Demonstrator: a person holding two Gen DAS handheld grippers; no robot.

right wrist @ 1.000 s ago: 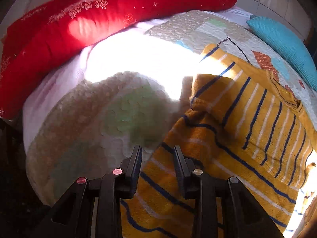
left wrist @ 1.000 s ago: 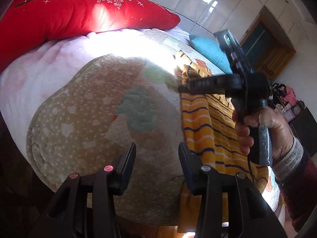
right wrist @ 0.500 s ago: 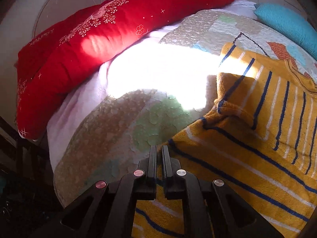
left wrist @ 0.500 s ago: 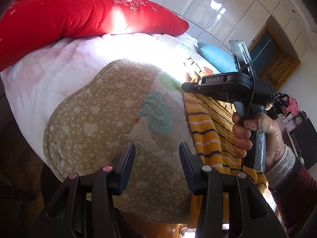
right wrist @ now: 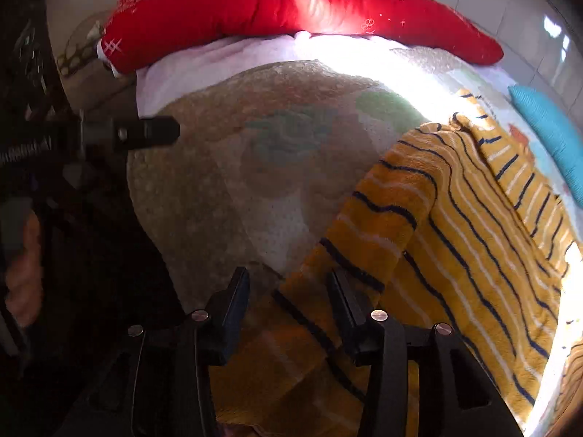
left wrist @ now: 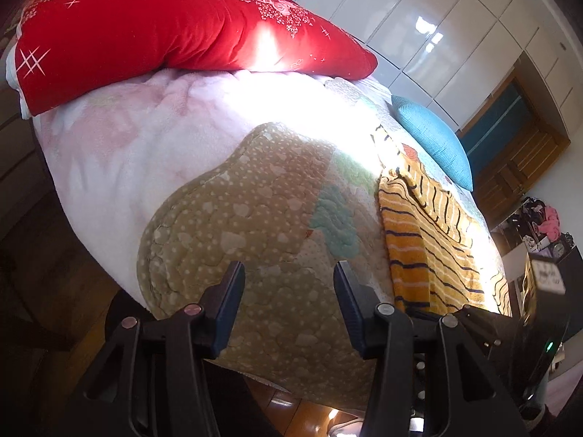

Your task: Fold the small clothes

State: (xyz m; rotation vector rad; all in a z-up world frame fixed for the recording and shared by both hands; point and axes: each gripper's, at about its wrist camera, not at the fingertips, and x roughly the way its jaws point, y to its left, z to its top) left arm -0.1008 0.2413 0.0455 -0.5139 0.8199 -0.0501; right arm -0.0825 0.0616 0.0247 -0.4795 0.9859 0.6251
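Right gripper (right wrist: 288,306) opening just over the near edge of the striped yellow garment (right wrist: 455,240), nothing pinched apparently; left gripper (left wrist: 288,306) opening too, empty over the quilt (left wrist: 226,225), garment off to its right.

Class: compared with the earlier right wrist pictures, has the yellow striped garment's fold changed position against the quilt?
Yes. The yellow striped garment now reaches further left across the quilt.

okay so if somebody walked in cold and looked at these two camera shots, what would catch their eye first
Probably the big red quilt bunched along the far edge of the bed, with a blown-out patch of sunlight just below it. Next, the yellow striped garment lying partly folded on the patterned bedspread, to the right. The right gripper hangs over the garment's near edge, jaws opening, pads off the cloth.
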